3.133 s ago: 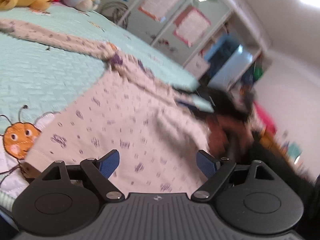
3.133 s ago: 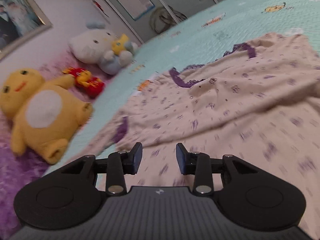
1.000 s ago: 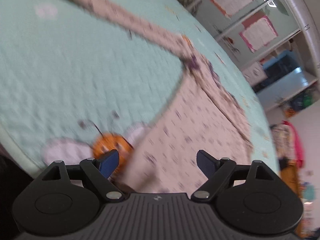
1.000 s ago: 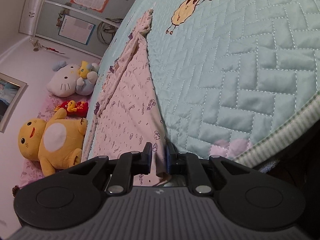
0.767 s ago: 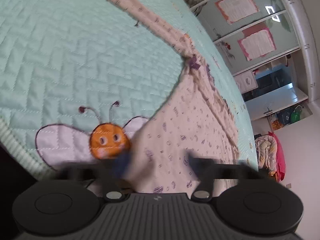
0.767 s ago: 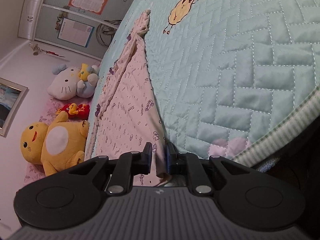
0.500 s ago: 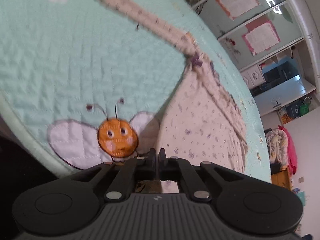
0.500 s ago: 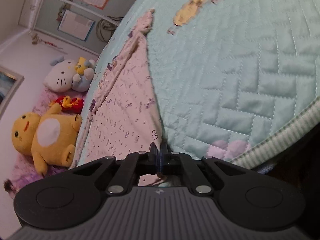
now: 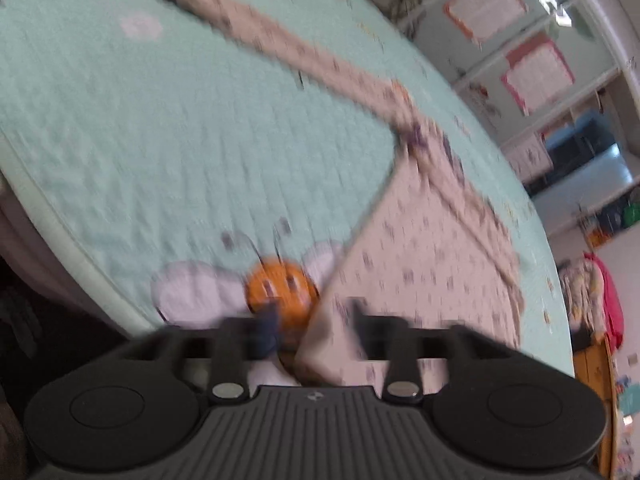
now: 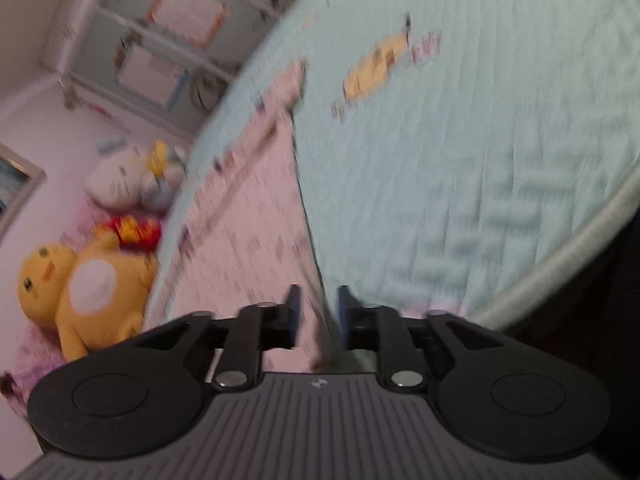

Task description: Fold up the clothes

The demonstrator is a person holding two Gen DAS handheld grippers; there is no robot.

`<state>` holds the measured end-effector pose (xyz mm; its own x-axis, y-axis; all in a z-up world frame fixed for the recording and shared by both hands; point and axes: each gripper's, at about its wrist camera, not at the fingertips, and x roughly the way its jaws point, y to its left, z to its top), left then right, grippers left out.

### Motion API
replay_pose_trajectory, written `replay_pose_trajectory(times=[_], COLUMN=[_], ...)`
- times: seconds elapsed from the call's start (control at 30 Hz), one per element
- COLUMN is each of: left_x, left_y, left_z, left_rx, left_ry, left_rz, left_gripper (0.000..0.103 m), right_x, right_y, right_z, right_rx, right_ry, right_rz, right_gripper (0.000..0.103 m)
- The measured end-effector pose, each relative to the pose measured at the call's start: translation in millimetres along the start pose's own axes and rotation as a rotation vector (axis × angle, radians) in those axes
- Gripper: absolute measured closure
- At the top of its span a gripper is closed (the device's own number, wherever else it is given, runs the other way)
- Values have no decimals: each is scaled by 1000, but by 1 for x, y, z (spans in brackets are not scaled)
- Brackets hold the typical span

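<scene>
**Left wrist and right wrist views: both grippers let go of the shirt corners**

Left wrist view shows a big bed (image 9: pixel 140 120) with a soft green quilt. A pale pink shirt (image 9: pixel 420 264) with tiny purple marks lies flat on the bed. One long sleeve (image 9: pixel 288 44) stretches away across the quilt. An orange bee picture (image 9: pixel 280 292) is sewn on the quilt, just beside the shirt's near corner.

The left gripper (image 9: pixel 316 324) is opening. The shirt's corner sits between its fingers, and they look apart from the cloth, though the picture is blurry.

In the right wrist view, the shirt (image 10: pixel 248 224) runs away along the bed (image 10: pixel 480 152). A yellow plush toy (image 10: pixel 80 280) and a white plush toy (image 10: pixel 128 180) sit past the bed. The right gripper (image 10: pixel 318 312) is opening too, still narrow. The shirt's edge lies in the gap, with space on both sides.
</scene>
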<state>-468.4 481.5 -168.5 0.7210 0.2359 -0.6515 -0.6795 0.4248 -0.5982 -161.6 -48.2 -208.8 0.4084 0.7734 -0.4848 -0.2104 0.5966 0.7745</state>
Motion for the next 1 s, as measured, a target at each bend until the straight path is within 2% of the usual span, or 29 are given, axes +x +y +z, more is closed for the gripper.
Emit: replay_pose_trajectory(times=[0.07,0.2,0.27,0.33,0.43,0.5,0.67,0.77,0.87,0.97,1.0], left_x=[-12,-10,-7,0,16,30,61,78,90,103,107], left_y=[6,22,30,37,46,58,80,87,84,77,74], left_z=[14,53,73,92,118,133,154,165,185,205,210], left_rx=[-23,-134,-196,-248,-317,-383,-552,-621,-632,-598,-576], left_ry=[-80,-176,-222,-268,-327,-333,-287,-314,-344,-353,-359], left_rz=[2,-22,-34,-28,4,14,-26,-45,-37,1,11], left_gripper=[30,30,29,29,28,28,28,26,22,21,30], right_x=[-11,-19,-22,-21,-8,1,16,21,24,29,30], right_y=[3,7,6,-2,-15,-20,-20,-24,-24,-24,-23], right_z=[11,42,54,62,58,53,52,51,49,49,50], right_rx=[-26,-99,-125,-121,-84,-66,-70,-49,-32,-29,-30], right_ry=[-66,-139,-167,-161,-140,-128,-103,-101,-106,-112,-114], right_rz=[6,-31,-26,-14,-33,-49,-80,-79,-74,-77,-79], right_gripper=[72,71,62,55,55,55,54,54,54,53,53])
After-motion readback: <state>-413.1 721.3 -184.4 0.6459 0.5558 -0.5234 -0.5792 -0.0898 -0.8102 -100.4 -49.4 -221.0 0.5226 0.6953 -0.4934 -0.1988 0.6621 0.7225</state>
